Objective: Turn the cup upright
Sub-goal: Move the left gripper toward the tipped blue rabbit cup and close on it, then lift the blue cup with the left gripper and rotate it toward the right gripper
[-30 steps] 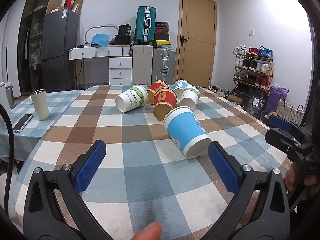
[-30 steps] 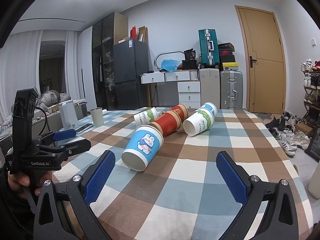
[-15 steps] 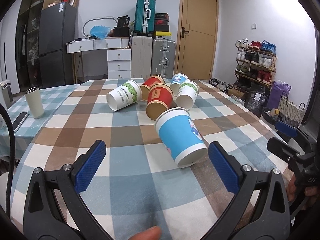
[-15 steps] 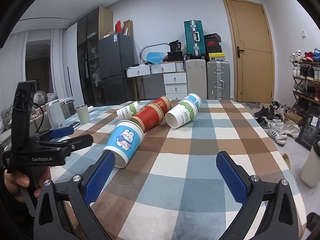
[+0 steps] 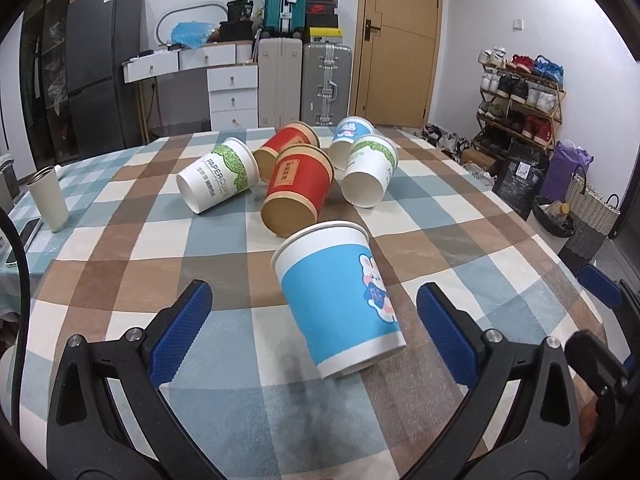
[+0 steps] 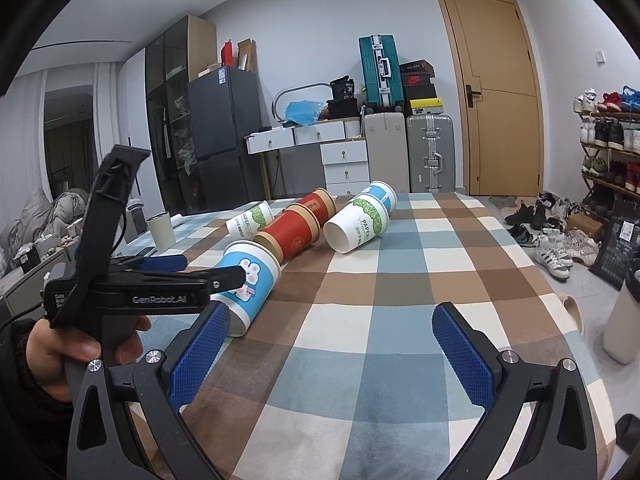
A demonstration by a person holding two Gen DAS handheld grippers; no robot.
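Between wide-spread left fingers (image 5: 182,320): blue cup (image 5: 340,300).

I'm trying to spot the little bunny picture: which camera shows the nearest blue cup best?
The left wrist view: the blue bunny cup lies on its side, whole and central between the open left gripper pads. In the right wrist view, the cup is partly hidden behind the left gripper.

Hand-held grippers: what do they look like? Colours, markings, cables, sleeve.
Both are black plastic frames with silver screws and blue textured finger pads. The left hand-held gripper has a black cable looping at its side; seen from the right wrist, its body reads "GenRobot.AI" in white, held by a bare hand in a dark sleeve. The right hand-held gripper matches.
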